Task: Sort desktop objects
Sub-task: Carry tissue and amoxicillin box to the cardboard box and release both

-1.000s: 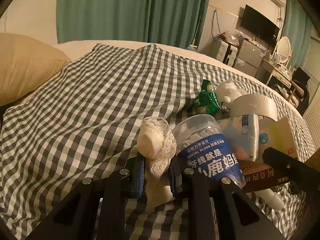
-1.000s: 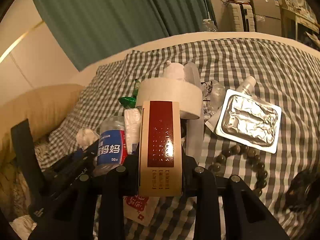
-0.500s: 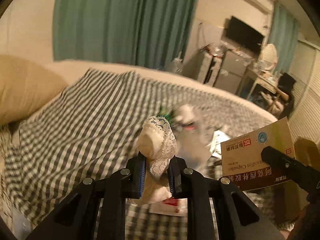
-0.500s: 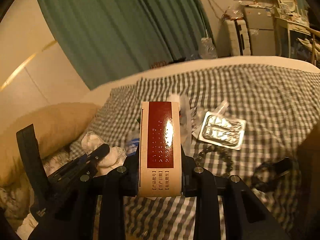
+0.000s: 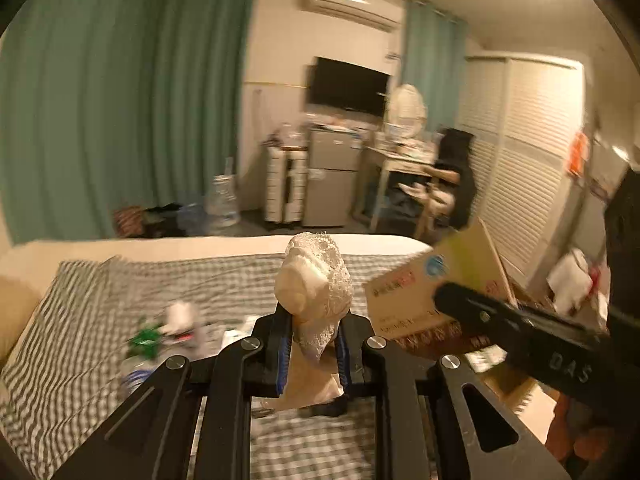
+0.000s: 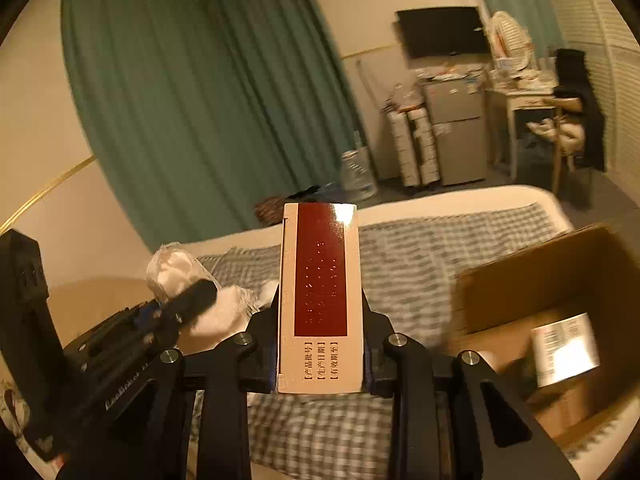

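My left gripper (image 5: pixel 313 334) is shut on a cream lace-trimmed cloth item (image 5: pixel 314 292) and holds it high above the checked bed. My right gripper (image 6: pixel 320 320) is shut on a red and cream medicine box (image 6: pixel 320 296), held upright. The box also shows in the left wrist view (image 5: pixel 432 292), and the cloth item in the right wrist view (image 6: pixel 180 276), to the left of the box. An open cardboard box (image 6: pixel 552 308) sits low at the right with a white-labelled pack (image 6: pixel 566 348) inside. Blurred leftover items (image 5: pixel 168 328) lie on the bed at the lower left.
The checked bedspread (image 6: pixel 420 252) stretches below both grippers. A tan pillow (image 5: pixel 12 316) lies at the left. Beyond the bed are green curtains (image 6: pixel 192 100), a small fridge (image 6: pixel 456 136), a TV (image 6: pixel 444 32) and a desk with a chair (image 6: pixel 560 120).
Both grippers have risen well above the bed with their loads and tilted up toward the room. The item pile has dropped low in view. The cardboard box has come into the right wrist view.
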`<state>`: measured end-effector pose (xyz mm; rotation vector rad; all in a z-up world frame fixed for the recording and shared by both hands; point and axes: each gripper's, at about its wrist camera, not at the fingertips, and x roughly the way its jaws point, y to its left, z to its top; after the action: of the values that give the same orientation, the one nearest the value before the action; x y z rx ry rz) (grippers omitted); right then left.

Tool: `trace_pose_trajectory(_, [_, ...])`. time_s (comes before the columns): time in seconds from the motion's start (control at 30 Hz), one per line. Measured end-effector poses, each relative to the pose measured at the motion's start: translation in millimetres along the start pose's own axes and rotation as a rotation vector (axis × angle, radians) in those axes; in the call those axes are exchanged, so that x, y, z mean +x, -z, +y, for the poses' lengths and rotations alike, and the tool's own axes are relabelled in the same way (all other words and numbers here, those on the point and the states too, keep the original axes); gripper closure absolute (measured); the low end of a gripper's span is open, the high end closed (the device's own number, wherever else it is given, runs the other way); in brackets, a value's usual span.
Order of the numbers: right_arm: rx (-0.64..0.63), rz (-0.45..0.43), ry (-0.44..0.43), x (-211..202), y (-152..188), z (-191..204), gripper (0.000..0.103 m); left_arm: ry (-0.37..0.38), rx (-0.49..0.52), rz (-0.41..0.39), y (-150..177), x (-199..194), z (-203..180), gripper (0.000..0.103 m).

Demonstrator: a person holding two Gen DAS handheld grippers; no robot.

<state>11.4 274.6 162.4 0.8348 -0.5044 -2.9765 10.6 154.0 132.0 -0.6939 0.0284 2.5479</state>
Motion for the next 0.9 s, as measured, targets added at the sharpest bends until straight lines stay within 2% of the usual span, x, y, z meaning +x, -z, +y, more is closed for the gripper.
trace_pose_trajectory(0.13, [-0.057,0.057,0.096,-12.8,-25.3,-36.3,0.075,0.092,0.025,0.045,-15.1,16.7,-51.3,0.084])
trace_pose_trajectory(0.23, [-0.028,0.106,0.156,-10.8,-31.0,-73.7,0.074,0.137,0.034,0.09,-13.0,34.8,-82.5,0.084])
trace_pose_trajectory(0.33, [-0.005,0.169,0.194,3.2,-25.4,-107.3,0.074,0.182,0.004,0.153,-5.4,60.3,-103.9,0.084])
trace_pose_trajectory(0.43, [-0.004,0.227,0.218,16.0,-14.5,-131.7,0.074,0.193,0.004,0.206,10.1,80.4,-121.8,0.084])
trace_pose_trajectory(0.7, [0.024,0.276,0.291,32.3,6.9,-182.5,0.072,0.253,0.027,0.347,41.8,125.7,-153.7,0.082])
trace_pose_trajectory(0.73, [0.026,0.275,0.299,33.2,5.4,-186.2,0.072,0.258,0.035,0.358,41.7,128.4,-155.2,0.078])
trace_pose_trajectory(0.77, [0.026,0.269,0.31,32.4,5.2,-188.5,0.069,0.257,0.044,0.361,40.4,129.8,-158.6,0.063])
trace_pose_trajectory(0.8, [0.02,0.257,0.329,29.1,3.8,-191.3,0.057,0.244,0.048,0.359,38.8,130.0,-159.6,0.049])
trace_pose_trajectory(0.83, [0.022,0.246,0.347,29.3,0.7,-193.9,0.048,0.224,0.047,0.351,37.7,128.6,-159.3,0.02])
trace_pose_trajectory(0.87, [0.025,0.228,0.368,24.8,-0.7,-193.0,0.033,0.203,0.037,0.335,36.5,126.1,-158.2,0.006])
trace_pose_trajectory(0.9, [0.029,0.202,0.389,19.4,-3.7,-193.5,0.028,0.193,0.024,0.314,35.6,123.5,-154.9,0.005])
